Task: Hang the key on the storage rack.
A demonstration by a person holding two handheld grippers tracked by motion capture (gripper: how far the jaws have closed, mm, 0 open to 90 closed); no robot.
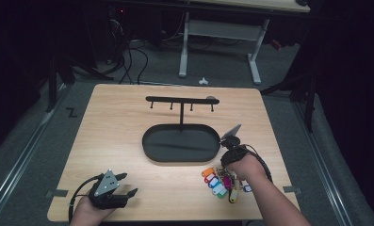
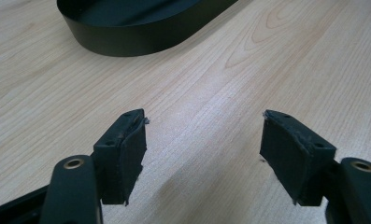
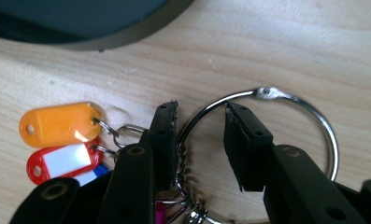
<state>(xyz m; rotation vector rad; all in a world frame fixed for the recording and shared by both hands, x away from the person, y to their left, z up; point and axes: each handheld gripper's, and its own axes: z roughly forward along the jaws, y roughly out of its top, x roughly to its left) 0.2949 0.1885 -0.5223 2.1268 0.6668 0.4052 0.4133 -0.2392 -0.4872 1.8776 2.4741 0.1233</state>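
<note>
Since the right gripper straddles the wire of the big key ring, jaws parted, not yet clamped | ring with coloured tags lies on the table just beside the black tray | risk: thin wire may slip out as the jaws close, tags dragging | left gripper spread wide, empty.
</note>
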